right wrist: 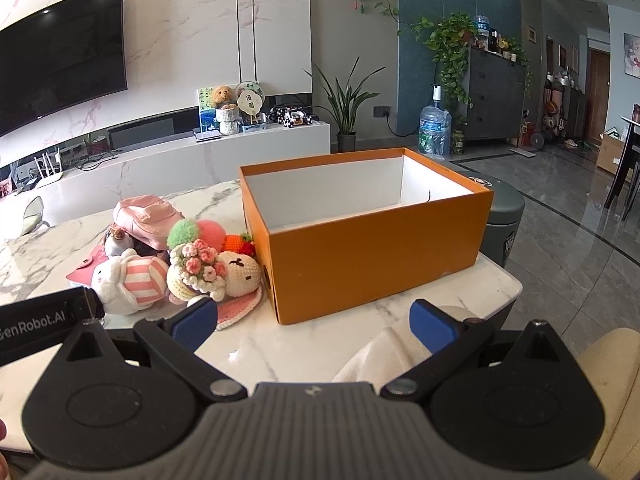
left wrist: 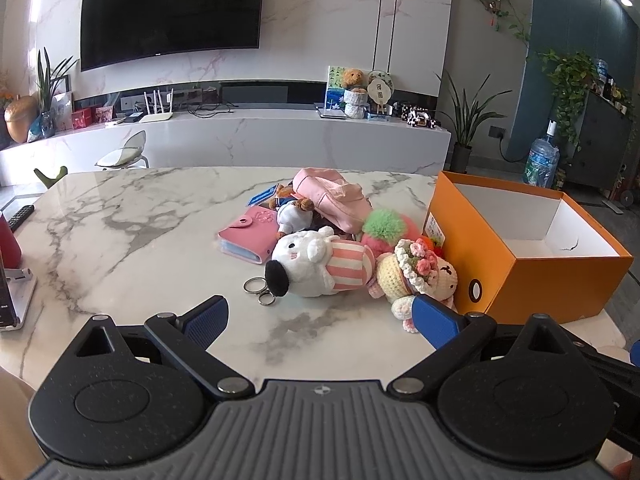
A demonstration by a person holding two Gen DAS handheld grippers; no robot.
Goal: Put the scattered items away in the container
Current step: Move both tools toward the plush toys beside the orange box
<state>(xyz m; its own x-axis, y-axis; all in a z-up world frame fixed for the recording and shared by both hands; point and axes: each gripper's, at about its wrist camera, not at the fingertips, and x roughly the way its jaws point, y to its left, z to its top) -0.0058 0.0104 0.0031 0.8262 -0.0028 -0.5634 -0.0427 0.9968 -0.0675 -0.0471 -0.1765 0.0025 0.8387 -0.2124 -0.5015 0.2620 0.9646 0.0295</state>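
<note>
An empty orange box (left wrist: 532, 276) with white inside stands at the table's right; it also shows in the right wrist view (right wrist: 380, 264). Left of it lies a pile: a white plush in a pink striped top (left wrist: 320, 264) with key rings (left wrist: 258, 290), a crocheted flower-hat doll (left wrist: 420, 276), a green and pink pompom (left wrist: 384, 226), a pink pouch (left wrist: 332, 196), a pink card wallet (left wrist: 252, 236) and a small bear doll (left wrist: 294, 214). My left gripper (left wrist: 320, 320) is open, just short of the plush. My right gripper (right wrist: 312, 324) is open, in front of the box, beside the doll (right wrist: 216, 272).
The marble table (left wrist: 140, 240) has a remote (left wrist: 20, 216) and a red object (left wrist: 8, 240) at its far left edge. A dark round bin (right wrist: 506, 216) stands behind the box, off the table's right edge. A cream chair (right wrist: 612, 360) is at the near right.
</note>
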